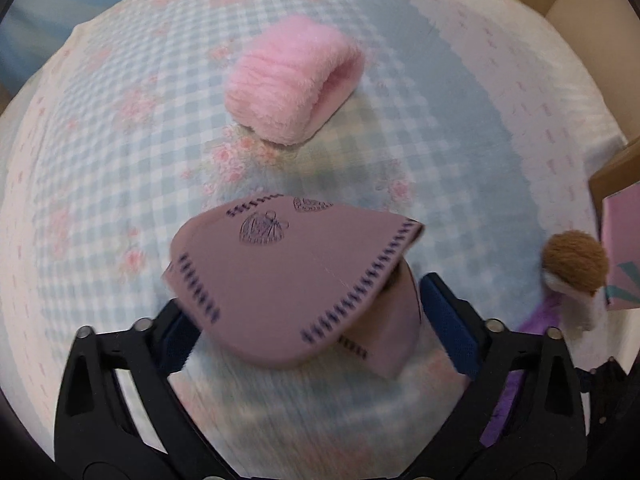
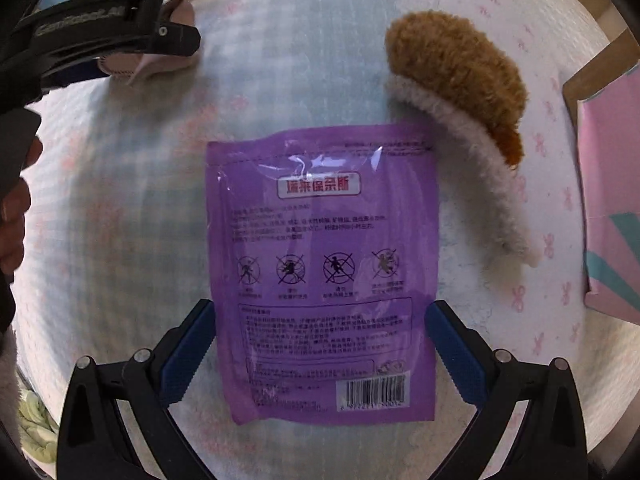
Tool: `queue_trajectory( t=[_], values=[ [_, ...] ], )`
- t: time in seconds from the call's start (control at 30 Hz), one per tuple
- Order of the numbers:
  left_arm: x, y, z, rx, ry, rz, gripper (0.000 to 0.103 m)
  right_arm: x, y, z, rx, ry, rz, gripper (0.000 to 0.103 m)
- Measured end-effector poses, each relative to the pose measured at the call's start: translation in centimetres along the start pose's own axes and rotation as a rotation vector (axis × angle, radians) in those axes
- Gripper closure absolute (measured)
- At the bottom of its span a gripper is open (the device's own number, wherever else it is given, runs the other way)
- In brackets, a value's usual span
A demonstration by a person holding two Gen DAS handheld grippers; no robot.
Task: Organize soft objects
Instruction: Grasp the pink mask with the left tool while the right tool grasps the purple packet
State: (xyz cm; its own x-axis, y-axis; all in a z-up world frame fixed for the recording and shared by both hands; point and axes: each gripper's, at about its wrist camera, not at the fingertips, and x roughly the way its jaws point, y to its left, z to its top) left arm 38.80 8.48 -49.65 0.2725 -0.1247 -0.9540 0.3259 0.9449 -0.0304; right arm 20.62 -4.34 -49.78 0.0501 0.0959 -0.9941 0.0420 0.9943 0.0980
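- The mauve stitched pouch [image 1: 296,280] is sat on the checked bedspread [image 1: 120,160], framed between the fingers of the left gripper [image 1: 316,320]. The jaws are spread wide; the blue pads [image 1: 448,320] look just beside the pouch, but with the blur it can't really be told whether they touch it. No squeeze is seen, so it's probably not grabbed yet.
- The purple sachet [image 2: 320,272] is lying flat on the same cover, with the right gripper [image 2: 316,344] pointed down over it. Its fingers are spread too, one either side of the sachet's lower half, nothing pinched.
- A fluffy pink roll [image 1: 294,80] is left further up the bed, well apart from the pouch and untouched.
- A brown and cream plush piece [image 2: 460,112] is resting just beside the sachet's top right corner.
- A pink box [image 2: 612,200] is seen at the bed's right edge, likely where stuff is meant to go, though that's only a guess. Nothing soft can be seen inside it from here.
- So honestly not much looks sorted yet: four soft things are scattered loose, none lifted. Two pickups seem to be lined up at once; gripping, carrying and placing are all left to be done.
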Motion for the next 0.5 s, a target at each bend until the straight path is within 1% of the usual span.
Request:
queue_trajectory(
  t=[0.07,0.13,0.17,0.2,0.23,0.27,0.33,0.37,0.4,0.43,0.5],
  values=[
    [0.4,-0.3,0.2,0.019,-0.010,0.008,0.011,0.4,0.1,0.0,-0.010,0.004,-0.016,0.000],
    [0.5,-0.8,0.3,0.052,-0.024,0.020,0.020,0.7,0.2,0.1,-0.010,0.005,-0.022,0.003],
    [0.4,-1.1,0.4,0.065,-0.027,0.021,0.024,0.7,0.2,0.2,-0.008,0.002,-0.025,0.008],
    [0.3,-1.2,0.4,0.071,-0.031,0.019,0.034,0.6,0.3,0.2,-0.007,-0.002,-0.027,0.012],
    [0.1,-1.3,0.5,0.075,-0.035,0.016,0.042,0.6,0.4,0.3,-0.010,-0.004,-0.028,0.015],
    [0.0,-1.3,0.6,0.075,-0.036,0.017,0.045,0.5,0.6,0.3,-0.011,-0.008,-0.030,0.019],
    [-0.2,-1.3,1.2,0.066,-0.040,0.021,0.061,0.2,0.9,0.1,-0.011,-0.016,-0.030,0.027],
    [-0.3,-1.2,1.2,0.060,-0.043,0.021,0.065,0.0,0.8,-0.1,-0.010,-0.022,-0.027,0.033],
    [-0.5,-0.9,1.3,0.049,-0.045,0.018,0.071,-0.1,0.9,-0.1,-0.013,-0.030,-0.025,0.039],
    [-0.6,-0.9,1.3,0.044,-0.045,0.017,0.074,-0.3,0.9,-0.2,-0.016,-0.034,-0.023,0.042],
    [-0.9,-0.4,1.3,0.035,-0.047,0.015,0.075,-0.6,1.0,-0.2,-0.024,-0.045,-0.013,0.056]
  ],
)
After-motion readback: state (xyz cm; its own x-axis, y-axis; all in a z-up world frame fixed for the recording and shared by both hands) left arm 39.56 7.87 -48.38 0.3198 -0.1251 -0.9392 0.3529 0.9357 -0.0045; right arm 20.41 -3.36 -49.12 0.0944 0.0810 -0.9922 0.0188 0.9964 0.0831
